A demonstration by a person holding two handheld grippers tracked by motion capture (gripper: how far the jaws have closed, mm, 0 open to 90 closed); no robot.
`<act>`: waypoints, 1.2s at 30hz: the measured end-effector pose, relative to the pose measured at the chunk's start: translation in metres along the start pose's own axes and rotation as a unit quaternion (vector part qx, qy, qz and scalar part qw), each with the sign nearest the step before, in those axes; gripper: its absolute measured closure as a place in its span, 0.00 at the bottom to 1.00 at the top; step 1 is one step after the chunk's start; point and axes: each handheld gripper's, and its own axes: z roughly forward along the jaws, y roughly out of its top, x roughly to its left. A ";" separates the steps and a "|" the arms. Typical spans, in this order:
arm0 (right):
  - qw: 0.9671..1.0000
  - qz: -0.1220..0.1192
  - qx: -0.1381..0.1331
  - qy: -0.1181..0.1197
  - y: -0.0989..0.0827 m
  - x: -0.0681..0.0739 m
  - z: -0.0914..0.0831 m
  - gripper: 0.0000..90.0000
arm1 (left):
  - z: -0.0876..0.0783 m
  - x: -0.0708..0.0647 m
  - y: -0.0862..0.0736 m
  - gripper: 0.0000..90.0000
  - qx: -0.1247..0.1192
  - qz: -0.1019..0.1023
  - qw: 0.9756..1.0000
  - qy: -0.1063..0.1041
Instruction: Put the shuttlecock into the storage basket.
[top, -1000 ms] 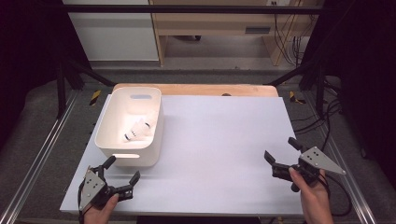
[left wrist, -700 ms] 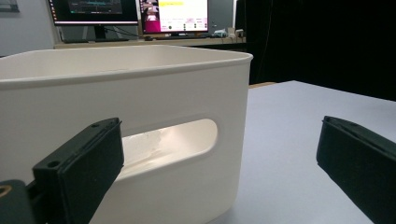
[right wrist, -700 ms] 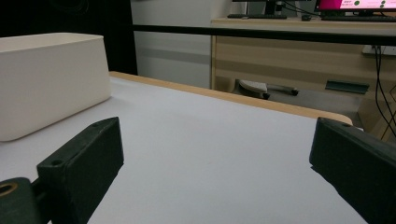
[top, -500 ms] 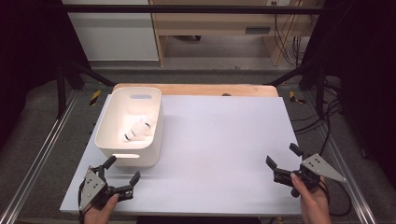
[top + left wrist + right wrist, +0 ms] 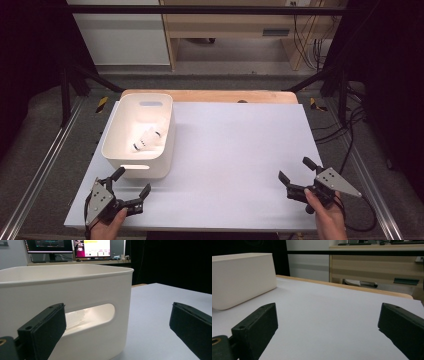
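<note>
Bin (image 5: 119,145), white plastic with handle slots, sits at the left of the pale surface (image 5: 235,150), and it's got a couple of small white things (image 5: 148,137) inside, too small to make out. Left gripper (image 5: 131,189) is just in front of its near wall, jaws spread wide, holding nothing. Right gripper (image 5: 296,176) hangs over the near right corner, also spread and empty.
</note>
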 end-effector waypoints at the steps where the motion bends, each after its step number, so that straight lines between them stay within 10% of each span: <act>1: 1.000 -0.001 0.002 0.001 -0.001 0.001 0.001 0.04 | 0.000 0.000 0.000 0.01 0.000 0.001 1.000 -0.001; 36: 0.999 -0.009 0.013 0.041 -0.014 0.017 0.034 0.03 | -0.002 0.001 0.000 0.01 -0.006 -0.003 1.000 0.003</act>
